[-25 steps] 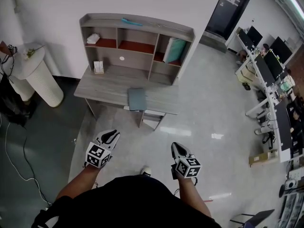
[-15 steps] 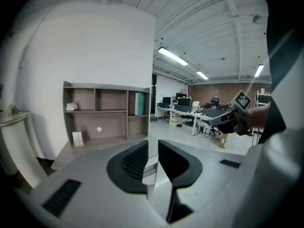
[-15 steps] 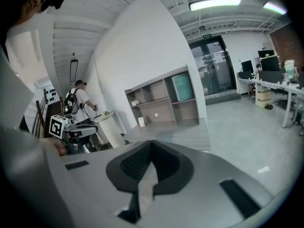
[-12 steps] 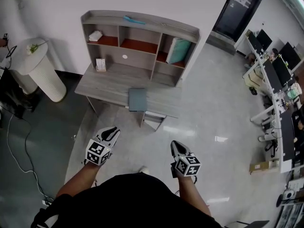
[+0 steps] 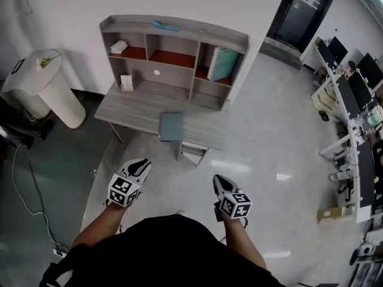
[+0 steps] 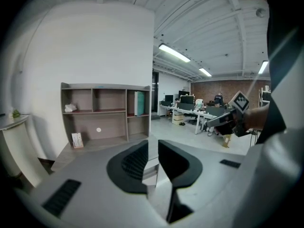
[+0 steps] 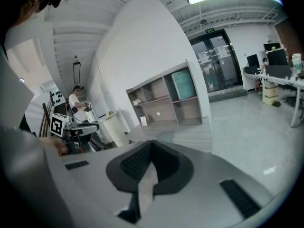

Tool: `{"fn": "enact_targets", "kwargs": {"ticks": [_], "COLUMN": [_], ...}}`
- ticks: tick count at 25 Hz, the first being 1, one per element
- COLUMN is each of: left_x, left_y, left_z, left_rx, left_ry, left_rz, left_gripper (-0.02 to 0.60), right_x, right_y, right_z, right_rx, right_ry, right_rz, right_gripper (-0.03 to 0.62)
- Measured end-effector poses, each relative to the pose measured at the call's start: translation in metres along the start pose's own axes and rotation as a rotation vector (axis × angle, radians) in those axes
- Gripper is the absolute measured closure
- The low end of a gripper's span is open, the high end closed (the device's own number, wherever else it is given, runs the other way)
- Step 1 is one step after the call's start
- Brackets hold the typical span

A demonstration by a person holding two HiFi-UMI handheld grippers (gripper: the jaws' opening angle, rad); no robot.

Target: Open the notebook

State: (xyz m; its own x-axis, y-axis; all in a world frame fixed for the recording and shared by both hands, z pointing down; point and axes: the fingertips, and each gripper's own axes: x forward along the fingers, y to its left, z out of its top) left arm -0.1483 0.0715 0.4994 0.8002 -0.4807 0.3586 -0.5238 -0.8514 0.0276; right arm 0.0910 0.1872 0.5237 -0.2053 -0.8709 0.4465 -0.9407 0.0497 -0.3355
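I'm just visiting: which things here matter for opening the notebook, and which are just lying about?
For the job: flat grey-blue notebook on the grey wooden desk; left claw and right claw, both empty, well short of it.

Lying about: teal book upright in the grey shelf unit; small white card; white ribbed pedestal.

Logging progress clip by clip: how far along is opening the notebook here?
Nothing is done yet: the notebook lies closed on the desk. Nothing is in hand: the left gripper, jaws slightly apart, and the right gripper, jaws together, are empty and well short of the desk. Left to do: reach the desk and lift the cover.
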Motion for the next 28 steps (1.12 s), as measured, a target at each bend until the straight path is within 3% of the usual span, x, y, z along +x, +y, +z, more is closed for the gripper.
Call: {"fn": "enact_targets", "kwargs": {"ticks": [18,28], "left_x": [0.042,0.038], "left_y": [-0.033,-0.035], "left_z": [0.01,0.008], "left_rx": [0.023,0.016], "left_ry": [0.028,0.042], "left_rz": [0.004,0.023], "left_gripper": [0.511,0.511], "right_x": [0.001,0.004], "right_y": [-0.038,-0.033], "right_z": [-0.008,-0.007], "right_rx": [-0.002,-0.014], "right_ry": [0.062,0.077], "right_rz": [0.07,0.103], "right_gripper": [0.592,0.592]}}
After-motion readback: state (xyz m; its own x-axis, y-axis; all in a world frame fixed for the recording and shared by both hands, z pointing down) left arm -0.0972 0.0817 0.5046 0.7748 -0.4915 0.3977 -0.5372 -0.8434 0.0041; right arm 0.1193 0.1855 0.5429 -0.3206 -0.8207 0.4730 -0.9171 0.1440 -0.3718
